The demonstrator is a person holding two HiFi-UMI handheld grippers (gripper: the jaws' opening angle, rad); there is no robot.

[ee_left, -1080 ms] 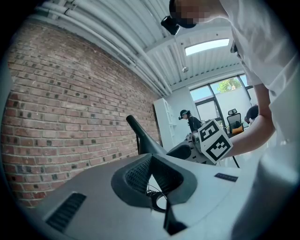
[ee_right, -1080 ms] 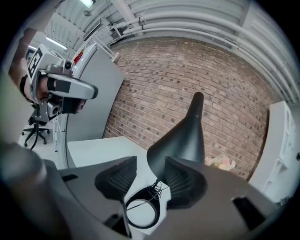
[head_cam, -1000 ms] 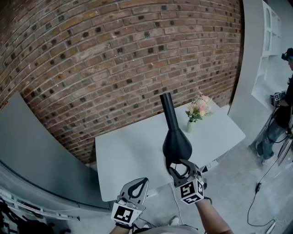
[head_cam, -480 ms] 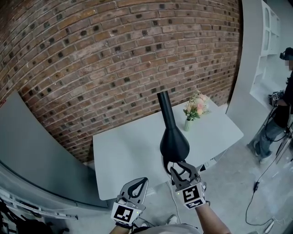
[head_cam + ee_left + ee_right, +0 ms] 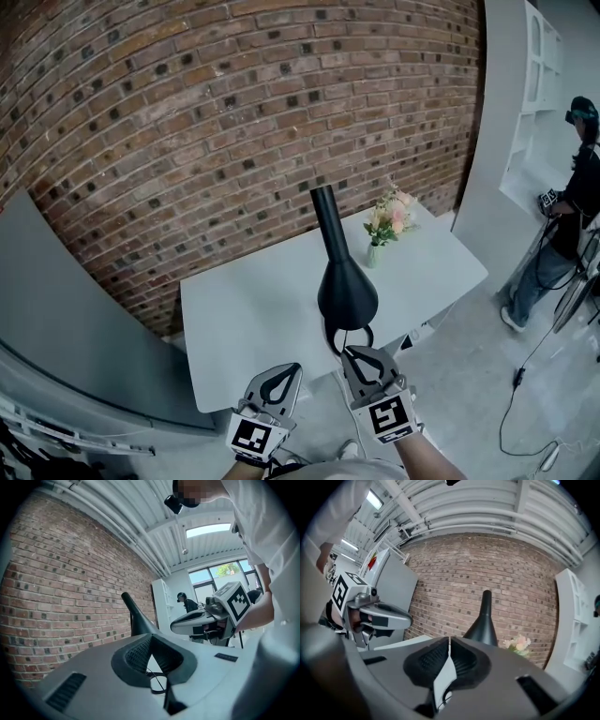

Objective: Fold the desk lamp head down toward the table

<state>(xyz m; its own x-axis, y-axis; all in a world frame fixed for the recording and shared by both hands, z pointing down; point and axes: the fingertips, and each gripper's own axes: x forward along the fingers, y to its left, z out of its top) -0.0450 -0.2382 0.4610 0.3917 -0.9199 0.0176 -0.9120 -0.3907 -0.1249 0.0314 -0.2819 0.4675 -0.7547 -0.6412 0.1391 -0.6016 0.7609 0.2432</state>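
1. The desk lamp [image 5: 345, 286] is black. It stands on the light grey table [image 5: 248, 314], close to the table's near edge.
2. The lamp's wide cone-shaped end faces the near edge. Its narrow neck rises up and away toward the brick wall [image 5: 225, 112].
3. A thin black loop [image 5: 350, 337] hangs just below the wide end of the lamp.
4. The right claw [image 5: 449, 639] is closed, pads pressed together at the tips, with nothing between them. In the head view it sits off the near table edge, tips pointing at the loop and just beside it. Whether they touch cannot be told.
5. The left claw [image 5: 150, 637] is likewise closed and empty. It is held off the near table edge, to the left of the right claw and apart from the lamp.
6. A small vase of pink flowers [image 5: 385, 223] stands on the table behind the lamp, to its right.
7. A person [image 5: 565, 220] stands on the floor well to the right of the table.
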